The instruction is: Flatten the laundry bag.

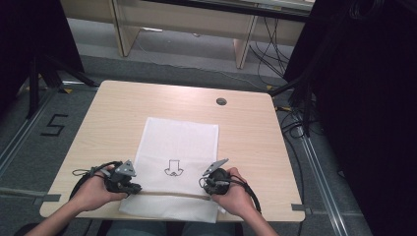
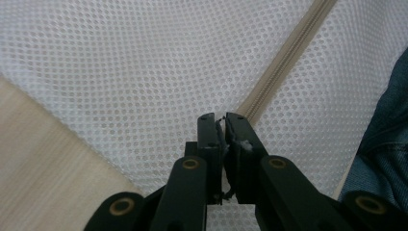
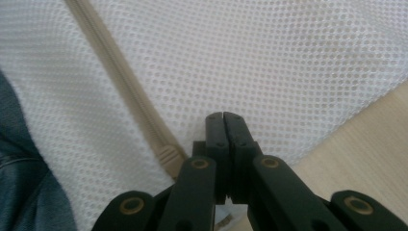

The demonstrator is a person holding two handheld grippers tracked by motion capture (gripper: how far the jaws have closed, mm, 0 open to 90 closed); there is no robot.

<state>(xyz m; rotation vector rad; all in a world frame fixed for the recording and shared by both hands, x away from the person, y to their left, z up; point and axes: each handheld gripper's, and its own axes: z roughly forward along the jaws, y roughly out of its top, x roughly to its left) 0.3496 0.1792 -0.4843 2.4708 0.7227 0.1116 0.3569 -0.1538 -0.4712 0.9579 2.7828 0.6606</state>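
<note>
While your hands rest low at the table's (image 1: 123, 105) near edge, left gripper (image 1: 129, 187) and right gripper (image 1: 210, 185) each pinch the white mesh bag (image 1: 182, 140) by its zipper (image 1: 167, 193) ends.

1. The mesh bag (image 1: 179, 147) lies flat on the table (image 1: 113, 113), near the middle, and its near end hangs over the near edge.
2. A zipper (image 1: 169, 193) runs across the bag from left to right, close to the near edge.
3. The left gripper (image 1: 129, 188) sits at the left end of the zipper.
4. The right gripper (image 1: 209, 186) sits at the right end of the zipper.
5. A drawn arrow (image 1: 172, 167) on the bag lies between the two grippers, a little farther back.
6. A small round hole (image 1: 221, 102) is in the table behind the bag, to the right.
</note>
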